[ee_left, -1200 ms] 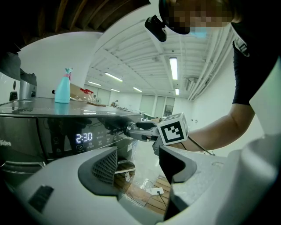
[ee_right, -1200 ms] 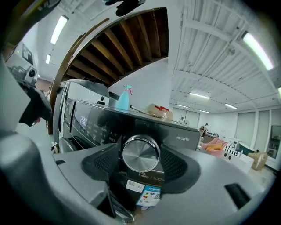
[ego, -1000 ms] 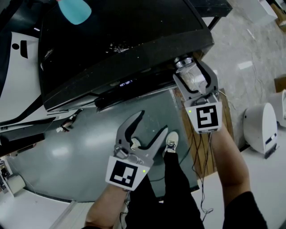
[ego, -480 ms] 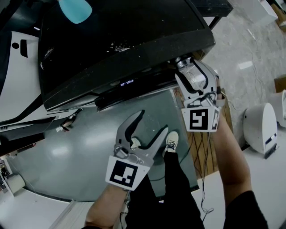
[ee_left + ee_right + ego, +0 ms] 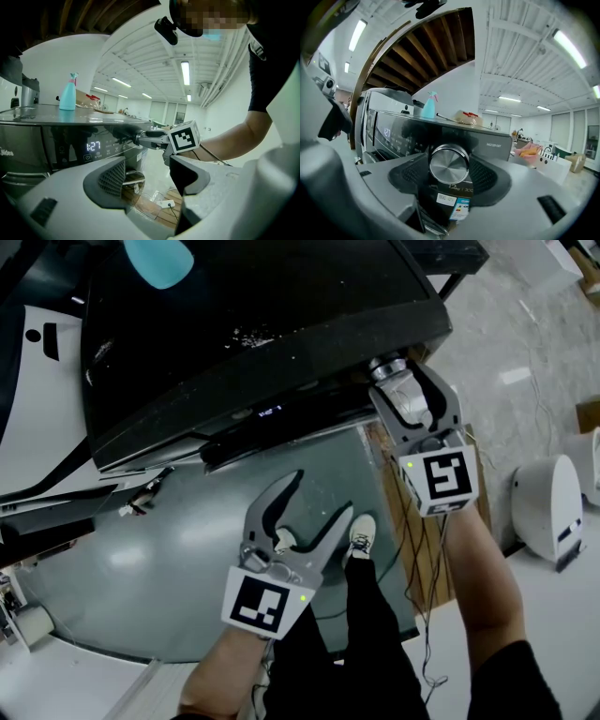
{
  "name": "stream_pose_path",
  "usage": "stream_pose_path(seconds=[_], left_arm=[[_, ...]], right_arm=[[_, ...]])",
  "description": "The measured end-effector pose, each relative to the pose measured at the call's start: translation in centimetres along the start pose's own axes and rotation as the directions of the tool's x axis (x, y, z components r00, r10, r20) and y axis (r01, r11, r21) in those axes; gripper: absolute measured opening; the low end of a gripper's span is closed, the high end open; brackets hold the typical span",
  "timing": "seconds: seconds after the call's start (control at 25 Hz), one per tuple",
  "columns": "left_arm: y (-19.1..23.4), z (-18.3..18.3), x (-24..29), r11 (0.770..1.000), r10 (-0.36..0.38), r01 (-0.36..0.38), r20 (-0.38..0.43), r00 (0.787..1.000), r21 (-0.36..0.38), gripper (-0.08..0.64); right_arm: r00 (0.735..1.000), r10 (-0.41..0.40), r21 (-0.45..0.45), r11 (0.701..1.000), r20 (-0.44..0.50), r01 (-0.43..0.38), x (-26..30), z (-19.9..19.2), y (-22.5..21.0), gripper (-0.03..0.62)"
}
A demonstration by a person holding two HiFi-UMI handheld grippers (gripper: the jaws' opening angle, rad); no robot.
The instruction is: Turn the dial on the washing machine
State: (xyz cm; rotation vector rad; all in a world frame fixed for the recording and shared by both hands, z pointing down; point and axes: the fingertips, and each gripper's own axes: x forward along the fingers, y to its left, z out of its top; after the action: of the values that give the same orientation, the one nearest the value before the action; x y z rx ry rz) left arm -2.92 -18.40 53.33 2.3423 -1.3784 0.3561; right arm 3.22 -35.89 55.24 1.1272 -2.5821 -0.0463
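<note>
Right gripper (image 5: 401,381), jaws just closed in, clamps the dial (image 5: 449,164) at the washer's (image 5: 262,324) front right corner. Left gripper (image 5: 321,498) idles, agape. Turning judged unfinished.

Teal spray bottle (image 5: 157,261), white rounded device (image 5: 548,507)

On washing machine (image 5: 51,136): lit display (image 5: 93,146), "1:27"; badge (image 5: 6,152), "Midea"; print (image 5: 453,187) below dial (image 5: 449,163), "12", remainder illegible.

Brushed-silver dial (image 5: 448,163) on glossy black washing machine (image 5: 253,296); turquoise spray bottle (image 5: 157,261).
</note>
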Motion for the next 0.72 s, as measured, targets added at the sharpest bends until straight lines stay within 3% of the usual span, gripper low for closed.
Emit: stream_pose_path(seconds=[0.52,0.72], left_arm=[[-0.2,2.1,-2.3,0.999,-0.017,0.016,0.021,1.000,0.030,0.276],[-0.9,4.4,-4.5,0.996,-0.055,0.052,0.041,0.998,0.072,0.276]], right_arm=[[0.999,-0.033,-0.002,0.999,0.026,0.033,-2.5,2.5,1.0,0.273],[0.996,-0.068,0.032,0.997,0.057,0.066,-5.3,6.1,1.6,0.204]])
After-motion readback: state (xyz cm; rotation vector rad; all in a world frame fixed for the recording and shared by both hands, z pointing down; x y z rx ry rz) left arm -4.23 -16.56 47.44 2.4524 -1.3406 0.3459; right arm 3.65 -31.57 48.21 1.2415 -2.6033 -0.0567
